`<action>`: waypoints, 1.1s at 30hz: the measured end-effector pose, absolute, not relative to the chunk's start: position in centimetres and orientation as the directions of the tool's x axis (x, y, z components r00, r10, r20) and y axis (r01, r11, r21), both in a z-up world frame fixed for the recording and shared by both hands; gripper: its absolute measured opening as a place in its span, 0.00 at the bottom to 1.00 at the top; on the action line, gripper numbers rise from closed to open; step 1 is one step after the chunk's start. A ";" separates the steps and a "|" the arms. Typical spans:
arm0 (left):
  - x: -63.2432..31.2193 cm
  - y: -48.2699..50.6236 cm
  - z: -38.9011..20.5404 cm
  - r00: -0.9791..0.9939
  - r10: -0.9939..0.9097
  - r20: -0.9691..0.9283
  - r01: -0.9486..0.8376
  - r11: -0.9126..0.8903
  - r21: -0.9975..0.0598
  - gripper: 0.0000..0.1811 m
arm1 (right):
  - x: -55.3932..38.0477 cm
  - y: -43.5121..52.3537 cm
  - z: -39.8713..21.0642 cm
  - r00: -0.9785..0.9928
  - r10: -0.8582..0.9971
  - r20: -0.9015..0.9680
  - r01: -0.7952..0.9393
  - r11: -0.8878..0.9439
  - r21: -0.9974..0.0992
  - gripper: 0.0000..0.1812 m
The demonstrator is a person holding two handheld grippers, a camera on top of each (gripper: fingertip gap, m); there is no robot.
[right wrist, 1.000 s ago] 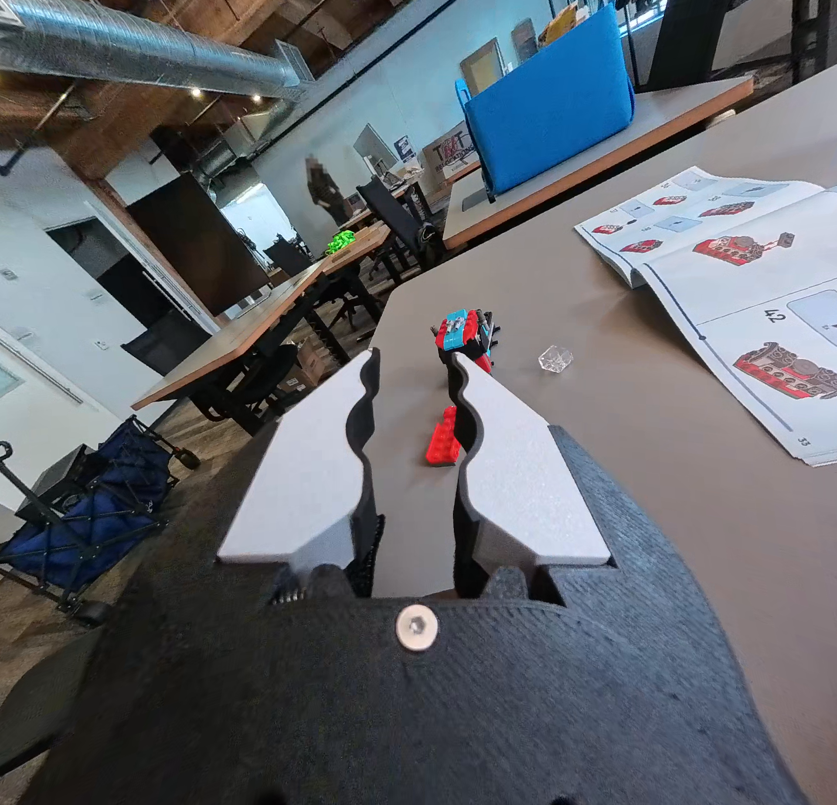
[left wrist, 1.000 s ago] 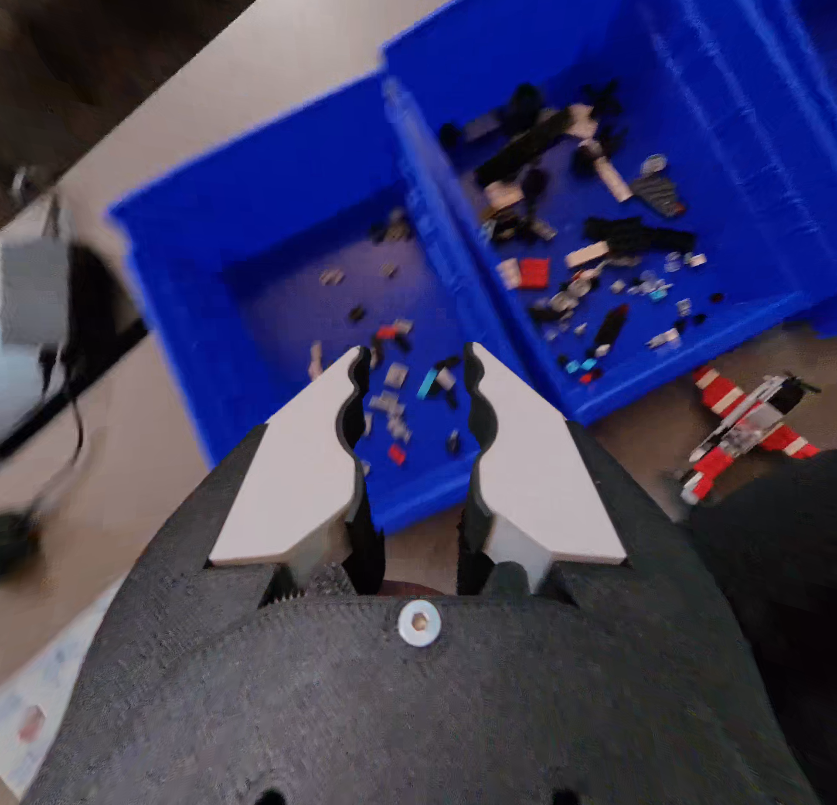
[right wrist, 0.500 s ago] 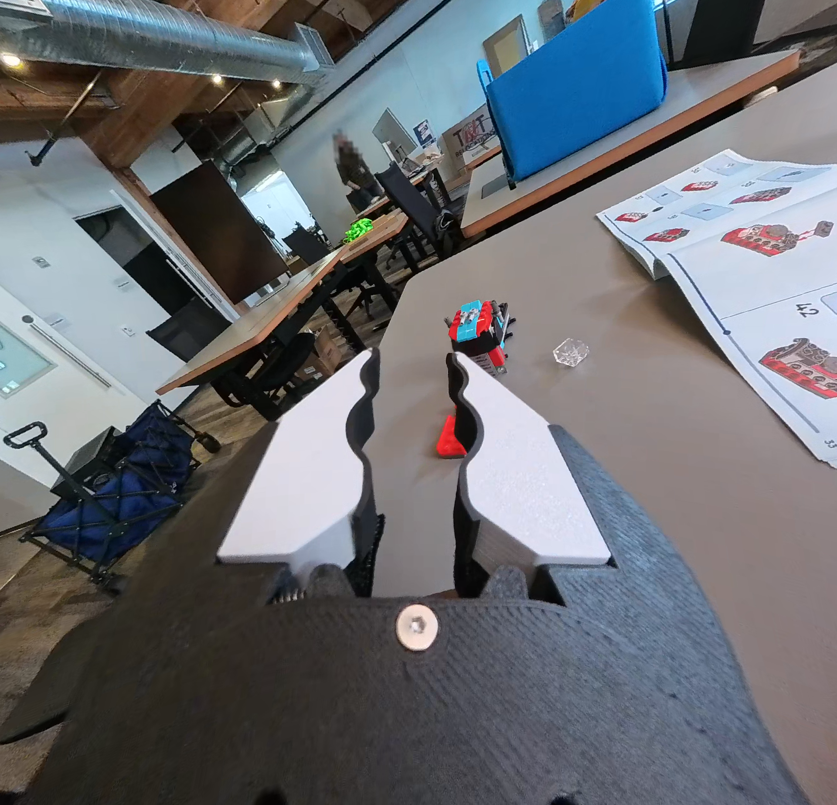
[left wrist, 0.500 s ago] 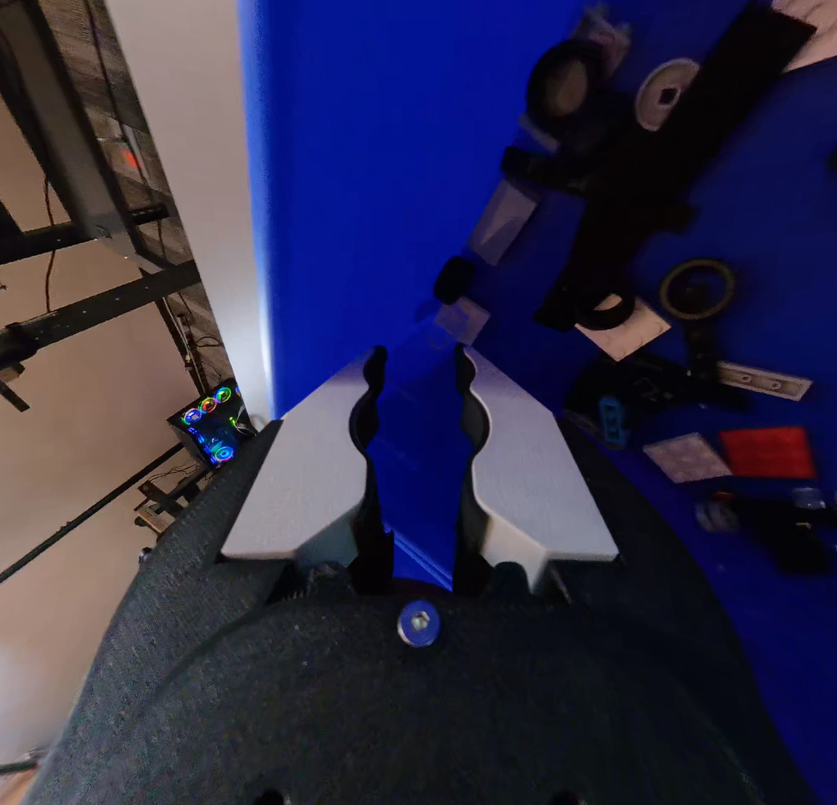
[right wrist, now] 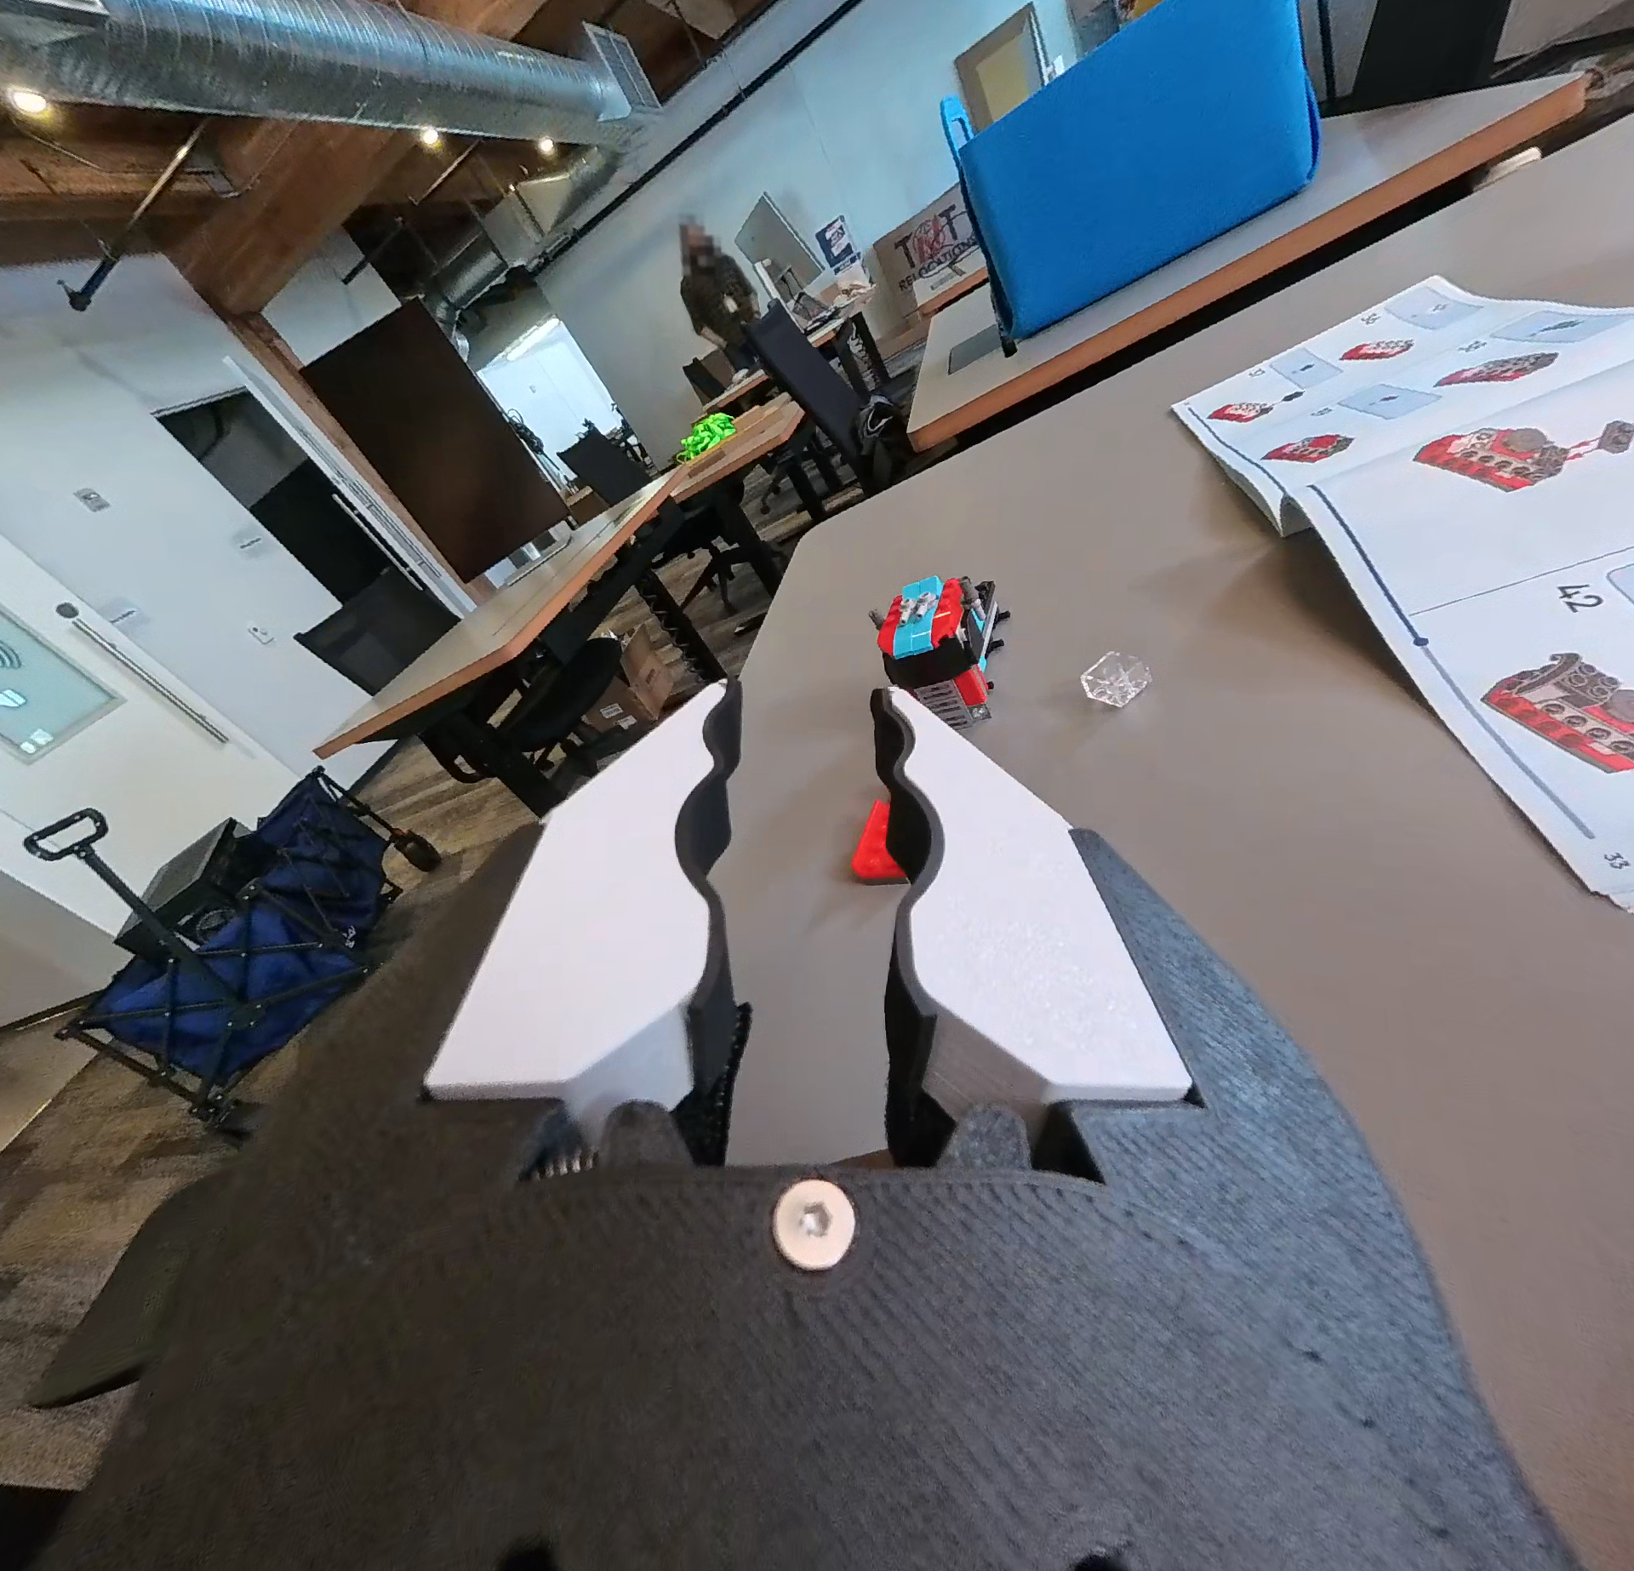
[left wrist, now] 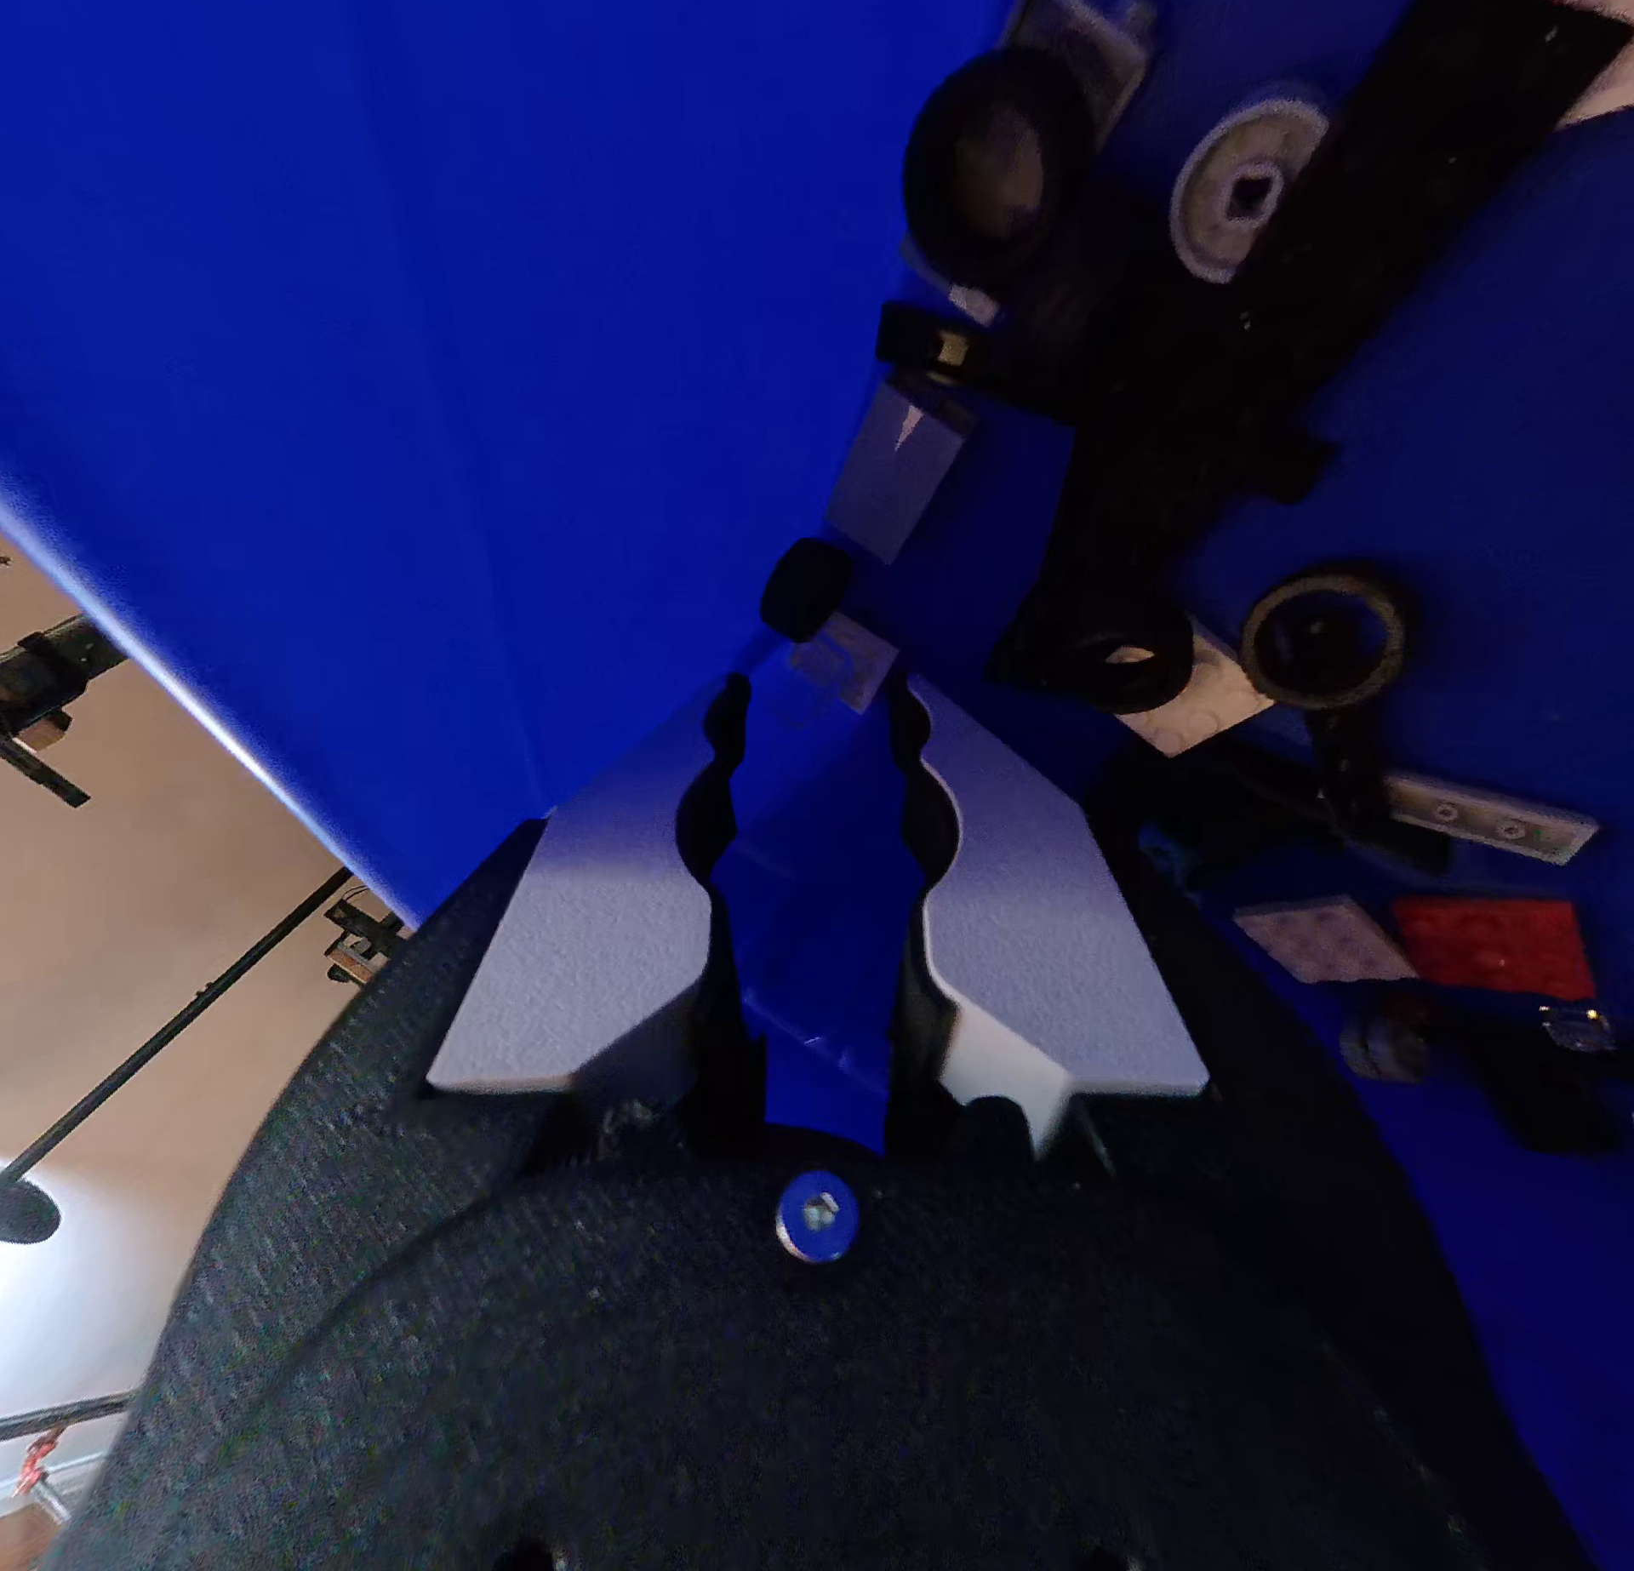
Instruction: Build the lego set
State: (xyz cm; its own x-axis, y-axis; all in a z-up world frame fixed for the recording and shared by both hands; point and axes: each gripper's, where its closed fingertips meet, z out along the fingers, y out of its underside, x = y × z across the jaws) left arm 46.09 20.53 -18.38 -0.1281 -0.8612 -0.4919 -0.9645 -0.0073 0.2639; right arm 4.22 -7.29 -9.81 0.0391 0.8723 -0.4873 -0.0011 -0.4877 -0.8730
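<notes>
— Down inside the blue bin [left wrist: 442, 291], what lies around the left tongs [left wrist: 818, 706]?

— Loose lego pieces on the bin floor: a small black wheel [left wrist: 805, 589] just past the tips with a pale flat tile [left wrist: 836, 662] beside it, a long black plate [left wrist: 1309, 308] farther on, a black tyre ring [left wrist: 1324, 640], a grey round hub [left wrist: 1242, 189], and a red plate [left wrist: 1494, 945] off to the right next to a light grey plate [left wrist: 1322, 941]. The bin's wall rises close on the left — it crowds that side of the tongs.

— And the left tongs themselves?

— Spread apart, nothing between them, tips close to the pale tile; whether they touch it cannot be told.

— What does the other side show?

— Over the grey counter [right wrist: 1238, 821], the right tongs [right wrist: 805, 702] are likewise parted and empty. A red lego plate [right wrist: 875, 848] lies flat on the counter, partly hidden behind the right-hand finger. Beyond the tips stands the small red, black and turquoise lego build [right wrist: 937, 653], a clear piece [right wrist: 1116, 678] near it, and the open instruction booklet [right wrist: 1459, 538] well to the right. A person [right wrist: 716, 291] stands far back among other desks.
</notes>
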 end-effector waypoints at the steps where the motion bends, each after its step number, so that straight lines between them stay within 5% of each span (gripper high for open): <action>1: 46.1 20.5 -18.4 -0.123 -0.861 -0.494 -0.965 -0.012 0.260 0.19 | 4.2 -7.3 -9.8 0.040 0.871 -0.490 -0.001 -0.490 -0.872 0.16; 33: 45.4 20.1 -18.3 -0.146 -0.844 -0.517 -0.969 0.015 0.248 0.18 | 4.0 -7.3 -10.1 0.048 0.872 -0.487 0.015 -0.488 -0.873 0.16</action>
